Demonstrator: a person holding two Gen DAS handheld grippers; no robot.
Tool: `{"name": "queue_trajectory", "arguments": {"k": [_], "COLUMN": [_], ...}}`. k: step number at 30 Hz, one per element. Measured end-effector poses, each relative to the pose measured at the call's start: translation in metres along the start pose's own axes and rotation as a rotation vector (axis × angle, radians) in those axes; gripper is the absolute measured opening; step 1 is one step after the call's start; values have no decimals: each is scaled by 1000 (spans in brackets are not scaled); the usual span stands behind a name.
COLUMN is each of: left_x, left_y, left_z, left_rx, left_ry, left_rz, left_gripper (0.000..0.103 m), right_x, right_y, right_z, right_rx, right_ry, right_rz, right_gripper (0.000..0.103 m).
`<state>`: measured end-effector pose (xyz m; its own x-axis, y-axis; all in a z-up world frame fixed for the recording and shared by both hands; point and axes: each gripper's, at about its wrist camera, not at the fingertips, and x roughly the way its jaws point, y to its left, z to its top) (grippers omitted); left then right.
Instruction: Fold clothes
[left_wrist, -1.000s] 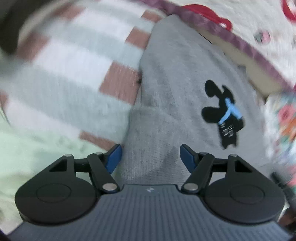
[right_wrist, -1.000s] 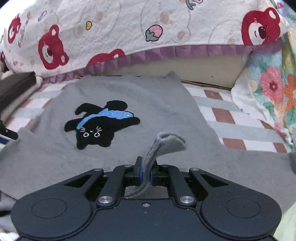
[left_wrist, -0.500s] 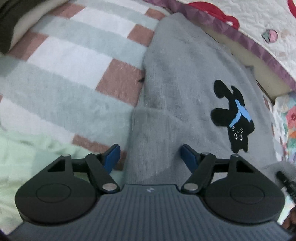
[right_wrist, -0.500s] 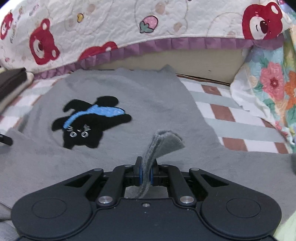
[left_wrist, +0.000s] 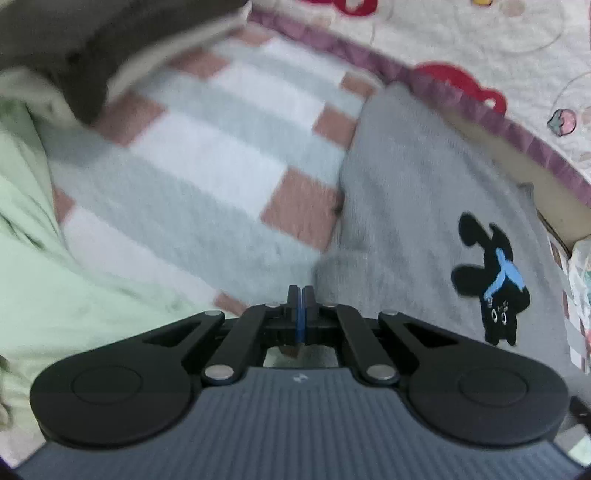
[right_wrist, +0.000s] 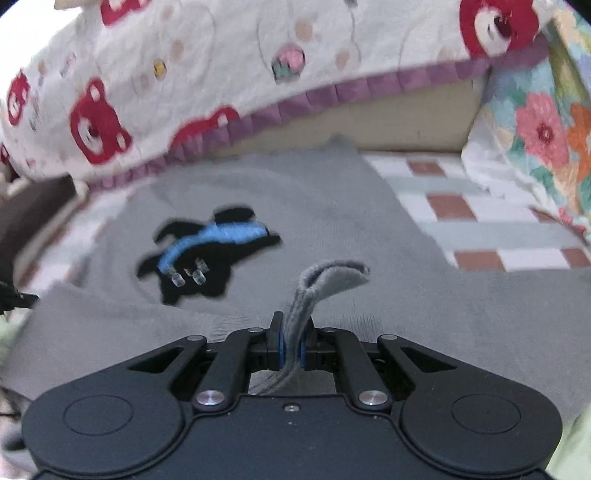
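One sweater (right_wrist: 332, 206) edge pinched by right gripper (right_wrist: 291, 345).

Your colours: grey, check, red bears.
Grey sweater (right_wrist: 332, 206) with black-and-blue cat (right_wrist: 207, 254); pink-white-grey checked blanket (left_wrist: 207, 158); bear-print quilt (right_wrist: 221, 62).

claws: 2 (left_wrist: 300, 295) (right_wrist: 291, 334) | grey sweater (right_wrist: 332, 206): 1 | checked blanket (left_wrist: 207, 162): 1

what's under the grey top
The grey top lies on a checked blanket, which shows beside it. Whatever is directly beneath the top is covered.
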<state>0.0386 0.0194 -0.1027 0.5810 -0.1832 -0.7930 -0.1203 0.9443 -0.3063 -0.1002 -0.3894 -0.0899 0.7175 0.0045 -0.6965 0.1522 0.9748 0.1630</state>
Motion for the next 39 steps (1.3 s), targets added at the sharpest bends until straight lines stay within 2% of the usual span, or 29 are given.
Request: {"name": "queue_trajectory", "arguments": {"k": [3,5,7,9,11,14,19,21,22,25,28,32,36,39], "left_x": [-7,-16,-20,-21,-18,-14,-20,-22,-24,-28,-26,-25,-30,-23], "left_y": [-10,-26,-49,-75,-101,-139,-168,-170,-171,-175,-187,-231,-294,-341], "left_z": [-2,-4,-9,-20,-31,-48,-72,-76,-77,-80,-81,-79,-84,-100], "left_rx": [52,136,230,299,322,379,476,480,482,491,496,598,725,824], "left_ry": [-38,-50,-17,39,105,155,159,168,172,182,208,224,194,193], "left_rz": [-5,-24,-34,-74,-152,-226,-200,-204,-195,-165,-164,-186,-332,-419], "left_gripper": [5,12,19,20,24,29,39,55,57,58,60,60,59,53], "right_x": [14,16,14,7,-6,-25,-34,-35,-36,-39,-39,-42,-57,-74], "right_y": [-1,2,0,-10,-23,-46,-75,-79,-84,-99,-116,-140,-166,-190], "right_z": [-4,-7,-8,-6,0,10,4,-3,-5,-13,-14,-12,-6,-6], "right_rx": [-2,-34,-33,5,53,121,221,203,226,295,348,422,445,373], "right_ry": [38,54,60,44,8,-45,-60,-58,-62,-73,-83,-102,-145,-166], "right_rz": [-40,-81,-118,-131,-122,-111,-76,-90,-102,-134,-119,-122,-119,-172], "right_gripper": [9,15,31,32,32,33,34,36,36,37,41,43,46,51]}}
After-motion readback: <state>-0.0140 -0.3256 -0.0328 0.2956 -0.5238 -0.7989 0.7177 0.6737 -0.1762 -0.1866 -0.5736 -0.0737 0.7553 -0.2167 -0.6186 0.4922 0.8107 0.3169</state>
